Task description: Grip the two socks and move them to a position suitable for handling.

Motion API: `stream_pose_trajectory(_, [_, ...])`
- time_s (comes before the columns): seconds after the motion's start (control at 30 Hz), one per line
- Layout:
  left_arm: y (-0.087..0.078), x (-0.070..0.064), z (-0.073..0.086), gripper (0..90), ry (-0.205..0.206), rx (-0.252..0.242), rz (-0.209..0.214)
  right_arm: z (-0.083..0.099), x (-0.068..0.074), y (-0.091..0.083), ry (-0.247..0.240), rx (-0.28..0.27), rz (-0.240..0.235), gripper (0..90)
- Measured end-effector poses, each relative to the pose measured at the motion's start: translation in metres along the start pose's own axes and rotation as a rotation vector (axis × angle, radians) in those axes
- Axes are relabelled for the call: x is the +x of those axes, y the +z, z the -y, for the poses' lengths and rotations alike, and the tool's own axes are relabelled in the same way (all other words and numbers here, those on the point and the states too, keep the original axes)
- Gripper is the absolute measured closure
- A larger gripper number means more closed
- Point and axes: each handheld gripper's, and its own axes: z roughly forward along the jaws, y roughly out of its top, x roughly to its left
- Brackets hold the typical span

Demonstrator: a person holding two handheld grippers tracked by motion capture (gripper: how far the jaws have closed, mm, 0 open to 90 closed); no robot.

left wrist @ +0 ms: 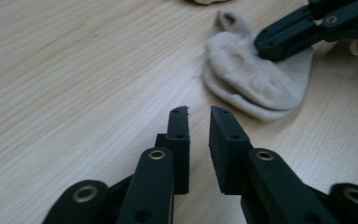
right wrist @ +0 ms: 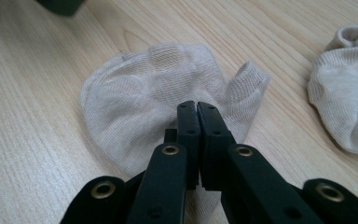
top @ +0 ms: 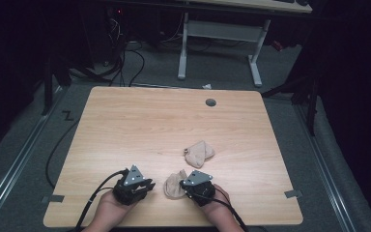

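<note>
**Near sock pinched by the right gripper at the table's front edge**

The near sock [top: 173, 186] is laid flat on the wooden table [top: 140, 125], close to the front edge and a little right of its middle. In the high view its long axis is seen to run roughly from the front edge toward the far edge, the opening end pointing away from the person and slightly toward the right edge. In the right gripper view the rounded body is spread to the left and the small cuff flap to the right. The sock's near-right part is clamped by the right gripper [right wrist: 196, 109], whose jaws are pressed together on the fabric. The left gripper [left wrist: 199, 112] is held just beside the sock, toward the left edge, its jaws a narrow gap apart with nothing between them. A second sock [top: 199, 153] is bunched farther in, toward the table's middle, well apart from the first.
</note>
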Motion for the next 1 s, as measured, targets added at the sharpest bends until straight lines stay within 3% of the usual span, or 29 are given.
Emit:
stream_pose_trajectory(0.2, [0.012,-0.014,-0.004,83.0,0.004,-0.005,0.001,0.000,0.000,0.000,-0.006,0.000,-0.005,88.4])
stream_pose_trajectory(0.37, [0.015,-0.015,-0.008,84.7,-0.037,-0.047,-0.007,0.000,0.000,0.001,-0.010,-0.002,-0.007,88.4])
stream_pose_trajectory(0.77, [0.028,-0.020,-0.007,84.5,-0.011,-0.005,-0.027,-0.001,0.002,0.001,-0.018,-0.004,-0.005,88.0])
stream_pose_trajectory(0.9, [0.029,-0.020,-0.006,84.5,-0.006,0.011,-0.021,-0.003,0.002,0.000,-0.004,0.005,0.003,83.0])
stream_pose_trajectory(1.0, [0.030,-0.020,-0.006,84.0,0.000,0.010,-0.016,-0.007,0.009,-0.011,-0.011,-0.056,0.024,80.9])
